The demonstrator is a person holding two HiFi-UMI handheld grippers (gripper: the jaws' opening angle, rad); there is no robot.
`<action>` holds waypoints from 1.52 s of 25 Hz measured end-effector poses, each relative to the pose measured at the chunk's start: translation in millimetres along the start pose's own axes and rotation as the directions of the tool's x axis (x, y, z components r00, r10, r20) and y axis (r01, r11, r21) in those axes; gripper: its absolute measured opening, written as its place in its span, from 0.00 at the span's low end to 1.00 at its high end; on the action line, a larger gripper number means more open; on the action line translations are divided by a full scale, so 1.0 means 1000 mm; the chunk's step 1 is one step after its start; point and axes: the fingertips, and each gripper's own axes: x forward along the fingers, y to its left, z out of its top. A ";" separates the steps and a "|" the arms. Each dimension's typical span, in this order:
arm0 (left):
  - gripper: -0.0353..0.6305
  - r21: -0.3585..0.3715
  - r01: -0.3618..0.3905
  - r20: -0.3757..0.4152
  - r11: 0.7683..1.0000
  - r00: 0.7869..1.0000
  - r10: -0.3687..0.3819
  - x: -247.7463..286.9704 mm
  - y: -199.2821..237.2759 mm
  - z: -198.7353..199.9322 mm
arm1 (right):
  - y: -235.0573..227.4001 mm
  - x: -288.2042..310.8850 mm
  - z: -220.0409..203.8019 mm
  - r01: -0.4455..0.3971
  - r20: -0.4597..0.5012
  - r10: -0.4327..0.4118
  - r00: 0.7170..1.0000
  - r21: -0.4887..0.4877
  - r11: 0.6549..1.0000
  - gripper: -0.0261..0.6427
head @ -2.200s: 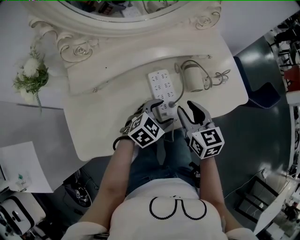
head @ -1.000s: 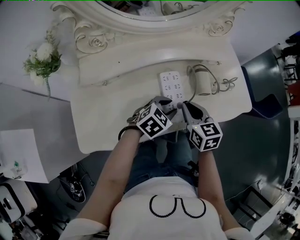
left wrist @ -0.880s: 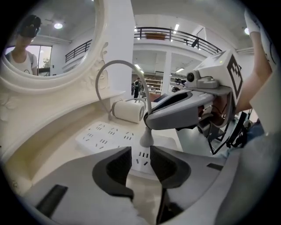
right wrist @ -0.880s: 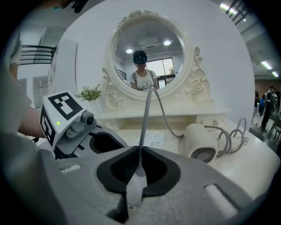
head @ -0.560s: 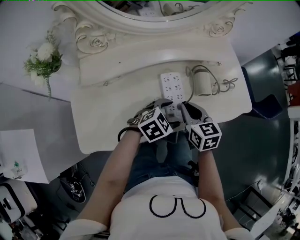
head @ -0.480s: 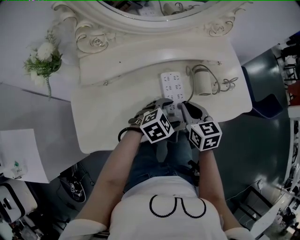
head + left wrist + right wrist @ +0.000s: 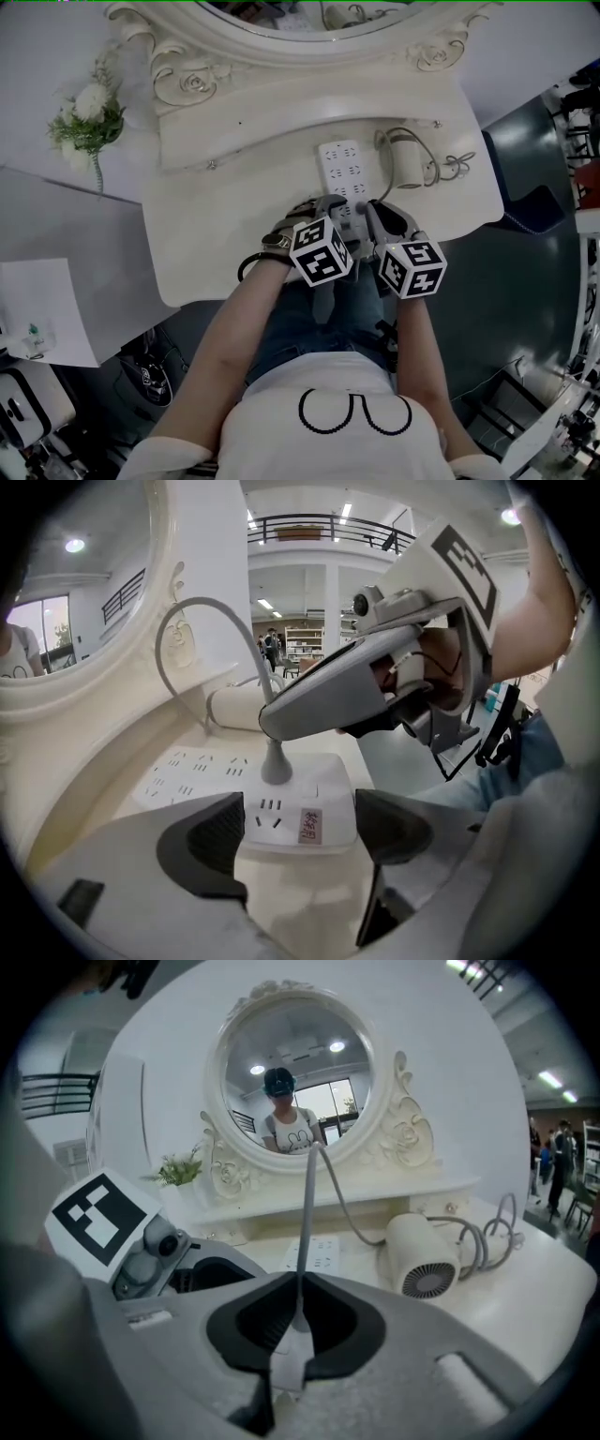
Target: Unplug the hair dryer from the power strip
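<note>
The white power strip (image 7: 342,169) lies on the cream dressing table (image 7: 216,234), with the white hair dryer (image 7: 408,164) on its side to the strip's right. The dryer's grey cord (image 7: 309,1213) arches up and comes down to a grey plug (image 7: 275,764) seated in the strip's near end (image 7: 309,808). My right gripper (image 7: 371,212) is shut on that plug, the cord rising from between its jaws (image 7: 291,1335). My left gripper (image 7: 298,827) stands wide open, its dark pads on either side of the strip's near end, with gaps showing.
An oval mirror (image 7: 281,19) in an ornate frame backs the table. A bunch of white flowers (image 7: 86,117) lies at the far left, and a sheet of paper (image 7: 37,319) lower left. The table's front edge runs just under both grippers, above the person's lap.
The left gripper's cube has rolled and shifted slightly right over the strip's near end. The right gripper has stayed at the plug.
</note>
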 end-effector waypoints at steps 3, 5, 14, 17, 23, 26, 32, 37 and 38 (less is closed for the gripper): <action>0.61 0.029 0.010 -0.018 1.000 1.000 -0.010 0.001 -0.002 -0.001 | 0.009 0.003 0.000 0.004 -0.024 -0.006 1.000 -0.075 0.997 0.07; 0.61 0.096 0.002 -0.050 0.995 0.999 0.003 0.003 -0.004 -0.004 | 0.011 0.007 0.002 -0.012 -0.046 0.006 0.999 -0.123 0.992 0.07; 0.62 0.137 -0.026 -0.058 0.990 0.998 0.034 0.005 -0.004 -0.008 | 0.001 -0.008 0.000 0.005 0.019 -0.005 1.000 -0.003 1.000 0.07; 0.62 0.159 -0.017 -0.074 0.987 0.997 0.029 0.006 -0.006 -0.008 | 0.014 0.000 0.002 0.016 -0.014 -0.018 1.000 -0.133 0.991 0.07; 0.62 0.163 -0.019 -0.075 0.986 0.997 0.032 0.006 -0.003 -0.010 | -0.005 0.000 0.008 0.029 0.003 -0.029 1.000 -0.073 0.997 0.07; 0.62 0.158 -0.011 -0.067 0.987 0.997 0.022 0.005 -0.004 -0.009 | -0.018 -0.021 0.011 0.057 0.072 -0.058 0.996 0.027 0.998 0.07; 0.62 0.145 0.002 -0.068 0.989 0.998 0.008 0.005 -0.005 -0.009 | -0.029 -0.037 0.016 0.066 0.082 -0.070 0.994 0.051 0.997 0.07; 0.62 0.117 0.009 -0.063 0.993 0.998 -0.002 0.004 -0.004 -0.006 | -0.061 -0.025 0.003 0.048 0.064 -0.073 0.995 0.324 0.945 0.08; 0.62 0.113 0.009 -0.063 0.994 0.998 -0.002 0.004 -0.004 -0.006 | -0.069 -0.024 0.001 0.041 0.071 -0.074 0.995 0.393 0.919 0.08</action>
